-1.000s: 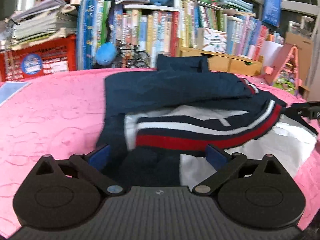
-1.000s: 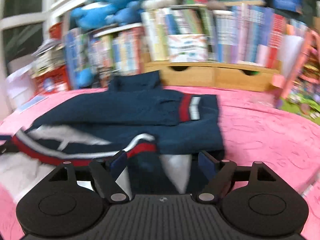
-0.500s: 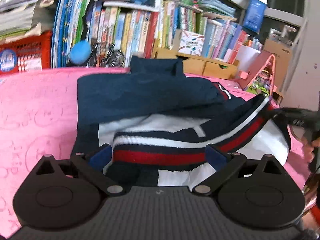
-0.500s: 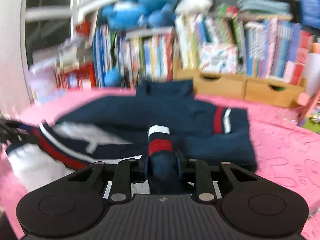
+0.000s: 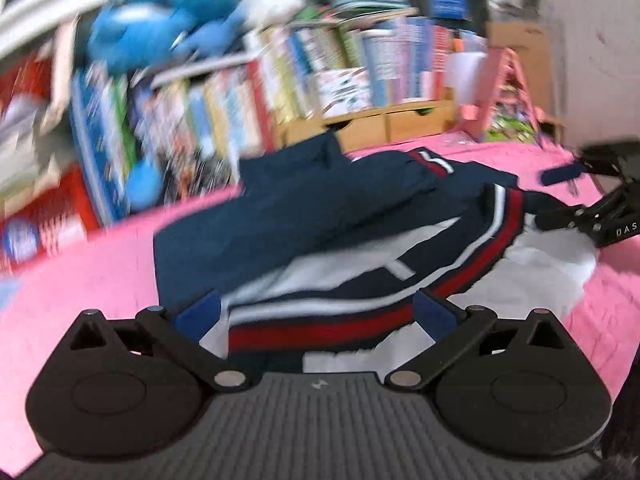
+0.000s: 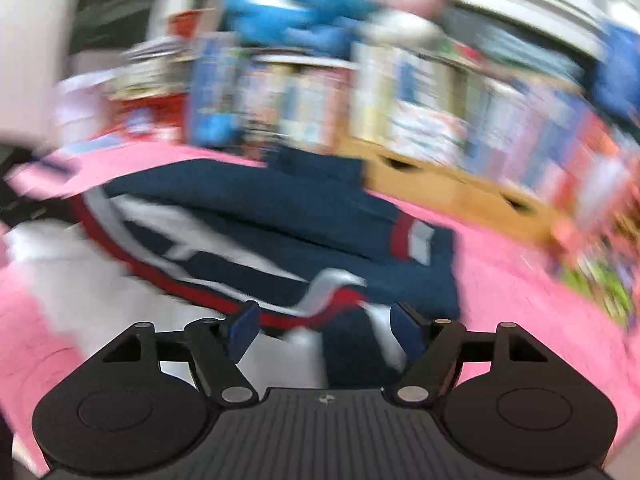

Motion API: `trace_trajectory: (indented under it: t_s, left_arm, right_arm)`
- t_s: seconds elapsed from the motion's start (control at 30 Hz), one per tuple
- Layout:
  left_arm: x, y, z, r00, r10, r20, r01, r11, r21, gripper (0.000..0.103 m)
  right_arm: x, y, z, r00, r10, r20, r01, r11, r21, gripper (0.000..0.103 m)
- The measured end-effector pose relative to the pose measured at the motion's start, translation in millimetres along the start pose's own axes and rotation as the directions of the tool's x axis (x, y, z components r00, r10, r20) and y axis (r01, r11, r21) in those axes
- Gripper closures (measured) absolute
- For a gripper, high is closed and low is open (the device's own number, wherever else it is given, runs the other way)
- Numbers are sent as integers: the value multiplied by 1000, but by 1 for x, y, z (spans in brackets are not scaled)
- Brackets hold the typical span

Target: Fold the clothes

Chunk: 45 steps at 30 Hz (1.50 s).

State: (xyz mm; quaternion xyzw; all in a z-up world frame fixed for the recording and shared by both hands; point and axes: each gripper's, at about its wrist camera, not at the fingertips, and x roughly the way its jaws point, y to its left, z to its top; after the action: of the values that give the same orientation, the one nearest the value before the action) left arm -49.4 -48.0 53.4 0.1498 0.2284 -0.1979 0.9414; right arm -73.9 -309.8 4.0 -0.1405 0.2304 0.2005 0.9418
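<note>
A navy sweater [image 5: 304,216] with red and white stripes lies partly folded on the pink bedspread [image 5: 80,280]. My left gripper [image 5: 316,312] is open, its blue pads wide apart on either side of the striped hem [image 5: 320,328] without pressing it. At the right edge of the left wrist view, my right gripper [image 5: 556,196] hovers by the hem's far end. In its own blurred view the right gripper [image 6: 326,328] has its jaws opening. The sweater's [image 6: 280,216] striped corner [image 6: 332,292] lies between the pads, which stand clear of it.
Behind the bed stands a shelf of books [image 5: 320,80] with wooden drawers [image 5: 384,124] and blue plush toys [image 5: 168,28] on top. A red crate [image 5: 48,216] is at the left and a pink stand [image 5: 508,92] at the right. Bare pink bedspread [image 6: 520,304] surrounds the sweater.
The right gripper closed on the striped hem half a second ago and has since let it go, jaws spreading. Both views have rolled and shifted. The left gripper stayed wide.
</note>
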Motion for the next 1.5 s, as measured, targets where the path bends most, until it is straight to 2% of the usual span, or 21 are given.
trace_trajectory:
  t_s: [0.1,0.13,0.17,0.2,0.37,0.47,0.6,0.73,0.8,0.83,0.87,0.9,0.97,1.0,1.07,1.13,1.17,1.23,1.3,1.4,1.5]
  left_arm:
    - [1,-16,0,1000,-11,5,11,999,52,0]
    - [3,-19,-3,1000,-15,-3,15,998,56,0]
    - [6,-20,-6,1000,-18,-12,18,998,60,0]
    - [7,-21,-10,1000,-13,-23,15,998,63,0]
    - [8,-11,-22,998,47,-46,-46,999,9,0]
    - [9,10,-22,996,84,-33,-88,987,-137,0]
    - [18,38,-21,998,34,-50,-49,940,-337,0]
    - [22,17,-18,995,86,-40,-93,970,-224,0]
    - [17,1,-19,994,112,-12,-113,987,-115,0]
    - [14,-4,-20,993,119,0,-118,990,-78,0]
    - [11,-4,-21,993,116,8,-115,991,-61,0]
    - [7,-4,-23,994,112,15,-111,993,-48,0]
    - [4,4,-27,995,101,2,-101,991,-83,0]
    - [5,9,-29,995,103,-14,-104,988,-116,0]
    - [9,20,-35,993,105,-47,-112,977,-180,0]
    - [10,30,-41,991,112,-78,-128,957,-260,0]
    - [11,35,-44,989,114,-94,-137,944,-300,0]
    - [3,44,-47,989,129,-74,-147,923,-355,0]
    - [-5,52,-49,988,144,-46,-151,903,-402,0]
    - [-17,60,-49,990,144,1,-128,881,-455,0]
    - [-25,54,-40,988,145,51,-108,889,-445,0]
  right_arm:
    - [17,27,12,985,160,-63,-159,987,19,43]
    - [27,34,14,977,195,-88,-192,981,34,63]
    - [37,42,13,975,196,-108,-194,980,33,73]
    - [47,51,12,974,190,-126,-188,982,27,77]
    - [68,60,23,981,148,-122,-145,989,33,80]
    - [81,60,24,986,129,-103,-123,990,65,81]
    - [95,57,23,990,115,-78,-107,989,103,81]
    - [117,58,32,991,98,-86,-92,993,76,80]
    - [116,51,33,989,114,-95,-101,986,133,77]
    - [115,47,33,987,123,-100,-106,981,163,70]
    - [110,41,32,985,143,-98,-121,972,203,53]
    - [103,36,30,981,171,-87,-147,961,236,43]
    - [88,35,25,973,219,-79,-193,949,250,0]
    - [80,35,22,967,242,-76,-216,943,254,0]
    - [77,49,19,967,219,-128,-193,963,186,1]
    - [81,67,11,976,161,-145,-144,982,121,8]
    - [80,73,10,981,149,-125,-135,984,113,26]
    - [75,75,18,987,131,-96,-118,984,134,77]
    - [71,75,30,992,112,-60,-102,983,154,84]
    - [75,79,41,996,86,-26,-83,989,124,85]
    - [94,84,41,995,81,-55,-74,990,124,84]
